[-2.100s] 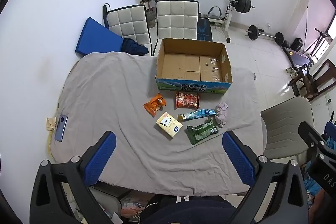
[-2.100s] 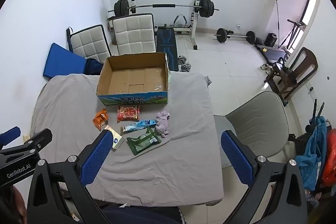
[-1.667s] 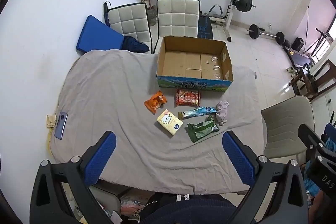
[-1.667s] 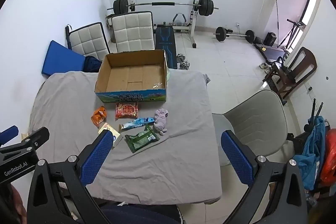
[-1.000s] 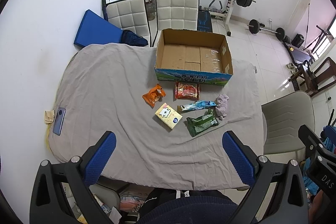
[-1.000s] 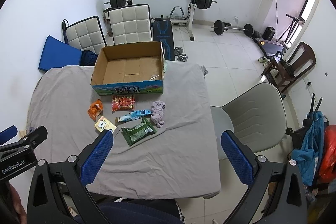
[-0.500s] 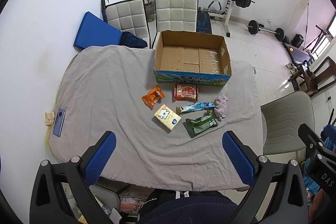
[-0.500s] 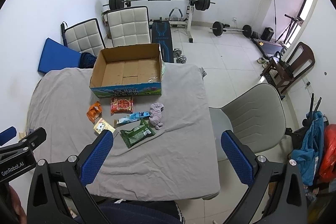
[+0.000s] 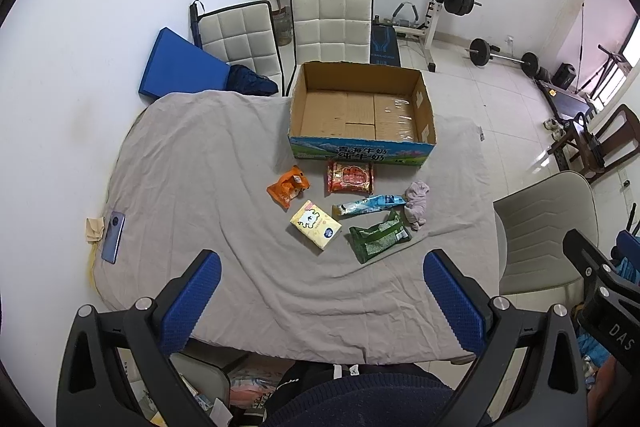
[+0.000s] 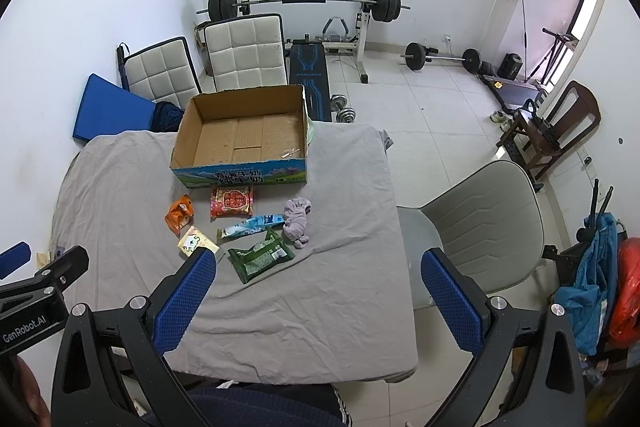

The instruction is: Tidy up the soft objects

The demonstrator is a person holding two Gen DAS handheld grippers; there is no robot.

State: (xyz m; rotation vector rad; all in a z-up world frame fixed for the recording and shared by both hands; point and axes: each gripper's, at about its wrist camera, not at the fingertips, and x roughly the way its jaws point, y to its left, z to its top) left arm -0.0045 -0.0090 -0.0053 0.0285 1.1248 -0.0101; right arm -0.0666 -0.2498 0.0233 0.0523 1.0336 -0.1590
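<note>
I read "GenRobot.AI" on the black body of the left gripper where it shows at the edge of the right wrist view, and "DAS" on the right gripper in the left wrist view. The open cardboard box carries Chinese characters on its blue printed front; I cannot make them out.

Both tools are held high above the grey-cloth-covered table, looking down on it. The left gripper's blue-padded fingers are spread wide with nothing between them; the right gripper's blue-padded fingers likewise.

The soft things lie just in front of the box: an orange snack bag, a red packet, a yellow tissue pack, a green pouch, a long blue wrapper lying left to right, and a crumpled lilac cloth at its right end.
</note>
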